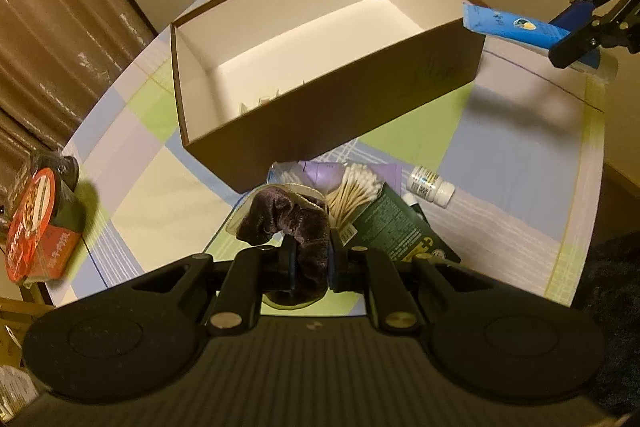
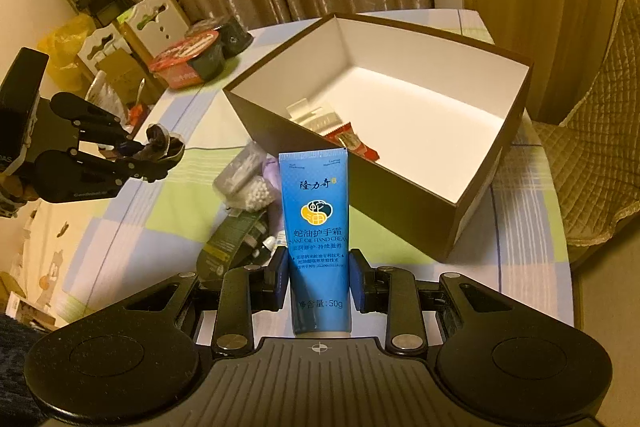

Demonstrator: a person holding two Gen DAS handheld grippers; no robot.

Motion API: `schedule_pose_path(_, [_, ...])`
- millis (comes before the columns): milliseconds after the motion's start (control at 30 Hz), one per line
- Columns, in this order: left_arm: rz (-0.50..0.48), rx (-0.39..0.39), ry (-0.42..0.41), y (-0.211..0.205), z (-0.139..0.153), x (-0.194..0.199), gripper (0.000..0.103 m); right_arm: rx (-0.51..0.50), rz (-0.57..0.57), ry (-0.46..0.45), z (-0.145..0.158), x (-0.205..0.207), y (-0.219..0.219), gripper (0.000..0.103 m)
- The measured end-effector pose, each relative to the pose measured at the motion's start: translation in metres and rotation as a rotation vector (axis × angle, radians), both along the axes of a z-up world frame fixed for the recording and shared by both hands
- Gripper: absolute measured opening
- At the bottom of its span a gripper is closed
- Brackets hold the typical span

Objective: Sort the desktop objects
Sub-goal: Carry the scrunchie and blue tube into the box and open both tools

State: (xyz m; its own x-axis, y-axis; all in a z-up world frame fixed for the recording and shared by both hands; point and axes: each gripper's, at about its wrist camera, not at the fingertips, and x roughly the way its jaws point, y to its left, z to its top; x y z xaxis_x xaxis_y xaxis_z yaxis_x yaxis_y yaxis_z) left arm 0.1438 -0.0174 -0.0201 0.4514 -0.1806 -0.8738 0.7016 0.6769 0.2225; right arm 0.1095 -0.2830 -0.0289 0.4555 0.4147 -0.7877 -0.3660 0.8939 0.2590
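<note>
Curtains hang behind your table (image 2: 120,219), which is spread with a pastel checked cloth. On it sits the big brown box (image 2: 400,203), white inside, open at the top, with a few small packets (image 2: 340,131) lying against its near wall. Just in front of the box lies a small heap: a dark green carton (image 1: 396,227), a pack of cotton swabs (image 1: 356,191) and a little white bottle (image 1: 430,183), touching or overlapping one another. At the table's far left edge stands a red-lidded food tub (image 1: 36,223).

Your right gripper (image 2: 319,279) is clamped on a blue hand cream tube (image 2: 316,227), held lengthwise along the fingers; in the left wrist view the tube's end reaches just over the box's right corner.

Your left gripper (image 1: 312,255) is closed on a dark purple velvet scrunchie (image 1: 288,223), held above the cloth, just short of the heap and the box's near wall.
</note>
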Motion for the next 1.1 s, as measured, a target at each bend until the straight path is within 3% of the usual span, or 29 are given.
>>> schedule_pose_path(267, [-0.045,-0.045,-0.005,-0.006,0.021,0.01,0.011,-0.01,0.025,-0.026,0.015,0.01,0.0,0.03])
schedule_pose_path(533, [-0.108,-0.04,-0.038,-0.023,0.032,0.027,0.011,-0.048,0.055,-0.079,0.03,0.028,0.004,0.03])
schedule_pose_path(833, [-0.162,-0.044,-0.08,-0.046,0.048,0.07,0.011,-0.091,0.069,-0.129,0.043,0.067,0.002,0.03])
schedule_pose_path(1100, [-0.181,-0.047,-0.063,-0.066,0.045,0.118,0.011,-0.101,0.043,-0.093,0.04,0.119,-0.005,0.03])
